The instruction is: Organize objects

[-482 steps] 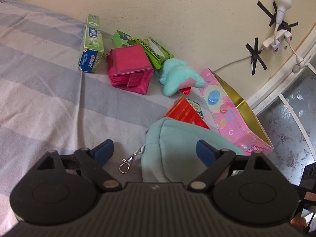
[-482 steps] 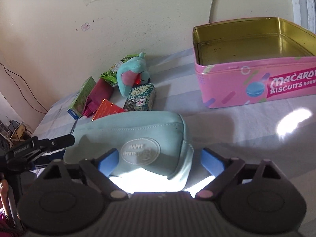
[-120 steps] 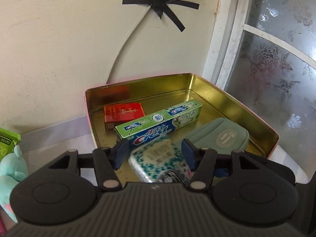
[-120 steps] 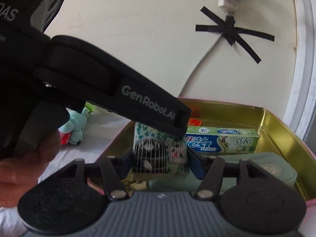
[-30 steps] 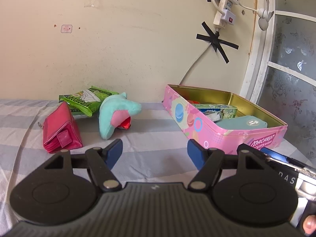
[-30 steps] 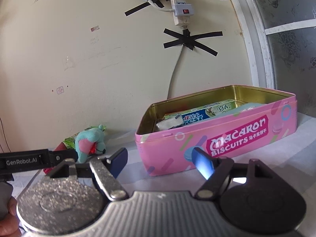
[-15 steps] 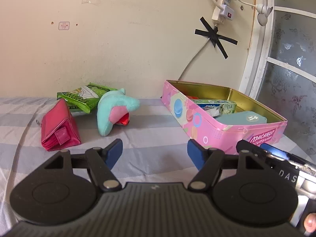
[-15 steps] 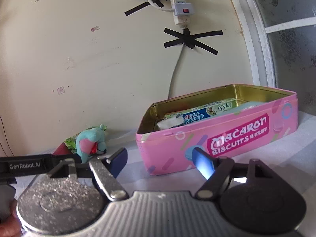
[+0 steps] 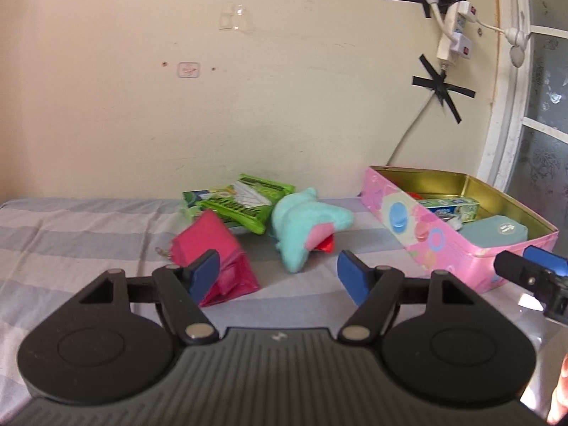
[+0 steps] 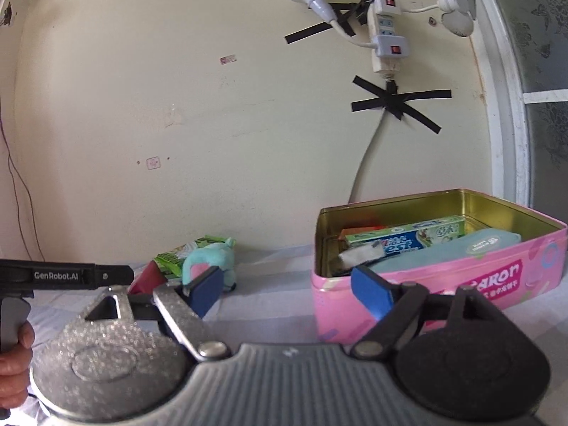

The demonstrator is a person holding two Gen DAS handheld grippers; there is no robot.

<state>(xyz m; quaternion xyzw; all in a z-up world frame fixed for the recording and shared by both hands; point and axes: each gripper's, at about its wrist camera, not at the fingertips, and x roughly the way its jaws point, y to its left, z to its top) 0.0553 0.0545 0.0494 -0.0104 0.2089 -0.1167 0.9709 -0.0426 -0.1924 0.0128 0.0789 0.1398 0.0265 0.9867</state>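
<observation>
My left gripper is open and empty above the striped sheet. Just beyond it lie a pink wallet, a teal plush toy and a green packet. The wallet sits behind its left fingertip, untouched. The pink biscuit tin stands at the right, holding a toothpaste box, a teal pouch, a red box and a white pack. My right gripper hovers before the tin, its jaws opening with nothing between them. The plush toy lies left of it.
A power strip and its cable are taped to the wall behind the tin. A window frame rises at the right. A hand holds the left gripper's handle. The striped sheet stretches to the left.
The left gripper has swung left, so the wallet and plush now sit closer and more central in its view. The right gripper's jaws have widened and it has lifted a little.
</observation>
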